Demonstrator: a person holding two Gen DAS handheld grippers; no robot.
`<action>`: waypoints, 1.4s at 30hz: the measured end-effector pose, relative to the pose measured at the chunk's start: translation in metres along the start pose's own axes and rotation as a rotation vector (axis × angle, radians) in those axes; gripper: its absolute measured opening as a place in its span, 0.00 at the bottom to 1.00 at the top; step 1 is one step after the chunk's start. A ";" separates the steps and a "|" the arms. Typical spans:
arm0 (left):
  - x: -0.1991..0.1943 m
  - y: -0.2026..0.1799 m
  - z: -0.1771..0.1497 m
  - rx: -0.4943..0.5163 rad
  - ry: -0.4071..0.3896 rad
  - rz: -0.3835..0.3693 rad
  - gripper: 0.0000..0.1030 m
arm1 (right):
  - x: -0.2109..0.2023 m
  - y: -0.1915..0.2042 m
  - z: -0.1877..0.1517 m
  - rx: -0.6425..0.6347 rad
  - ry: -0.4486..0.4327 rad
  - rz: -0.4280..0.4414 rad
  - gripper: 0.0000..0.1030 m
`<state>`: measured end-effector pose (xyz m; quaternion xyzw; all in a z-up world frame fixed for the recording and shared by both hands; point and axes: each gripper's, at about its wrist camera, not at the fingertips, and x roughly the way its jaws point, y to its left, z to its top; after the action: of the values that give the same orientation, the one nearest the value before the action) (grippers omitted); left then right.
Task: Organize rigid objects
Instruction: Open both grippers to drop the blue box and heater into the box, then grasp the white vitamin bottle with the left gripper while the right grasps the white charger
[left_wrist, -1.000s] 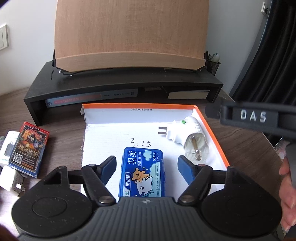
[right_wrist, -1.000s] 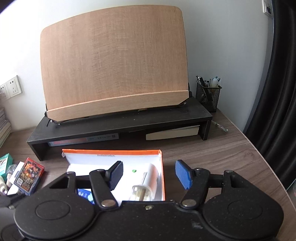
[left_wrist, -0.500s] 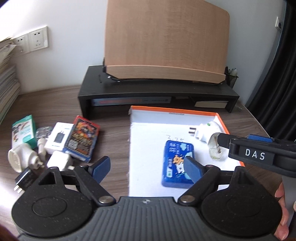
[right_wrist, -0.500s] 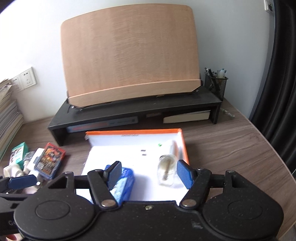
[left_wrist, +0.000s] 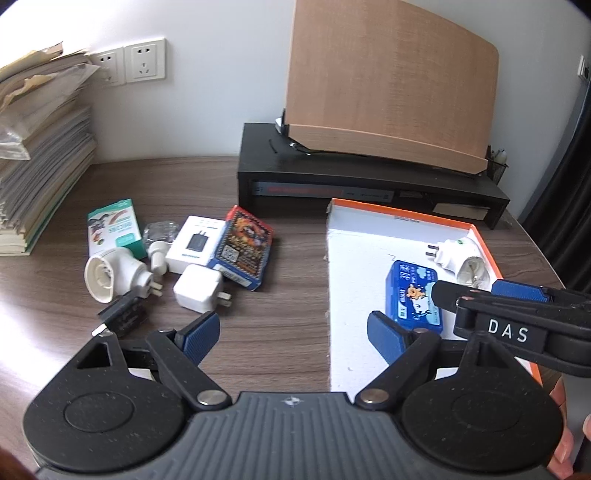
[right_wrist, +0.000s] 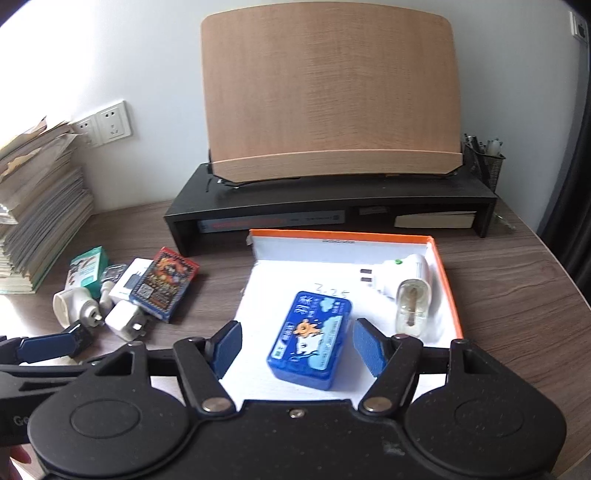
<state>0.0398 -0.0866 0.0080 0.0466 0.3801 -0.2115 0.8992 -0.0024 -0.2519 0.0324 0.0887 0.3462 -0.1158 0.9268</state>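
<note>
A blue box (right_wrist: 310, 339) lies flat in the white tray with an orange rim (right_wrist: 340, 234). A white plug-in device with a clear bottle (right_wrist: 406, 284) rests by the tray's right wall. My right gripper (right_wrist: 299, 347) is open above the tray's near part; the blue box sits just beyond its pads, untouched. My left gripper (left_wrist: 291, 332) is open and empty over the tray's left edge. Left of it lie a card box (left_wrist: 243, 251), a white charger (left_wrist: 199, 291), a round white plug (left_wrist: 110, 273), a black adapter (left_wrist: 123, 314), a white box (left_wrist: 195, 243) and a green box (left_wrist: 114, 229).
A black desk riser (right_wrist: 332, 199) carrying a wooden board (right_wrist: 332, 88) stands behind the tray. A tall paper stack (left_wrist: 37, 147) fills the far left. A mesh pen holder (right_wrist: 484, 158) stands at the back right, beside a dark curtain.
Both grippers drew back and swung left, their jaws wider. The left one left the blue box and now straddles the tray's left edge. The pile of loose items came into view.
</note>
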 end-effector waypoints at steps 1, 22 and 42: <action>-0.002 0.003 -0.001 -0.004 -0.001 0.006 0.87 | 0.000 0.003 0.000 -0.004 0.001 0.005 0.77; -0.025 0.052 -0.020 -0.084 0.003 0.076 0.87 | 0.002 0.058 -0.009 -0.085 0.033 0.103 0.78; -0.035 0.076 -0.031 -0.115 0.015 0.124 0.87 | 0.010 0.087 -0.018 -0.132 0.070 0.157 0.78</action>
<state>0.0294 0.0020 0.0048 0.0200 0.3946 -0.1331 0.9089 0.0175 -0.1660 0.0202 0.0584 0.3769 -0.0164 0.9243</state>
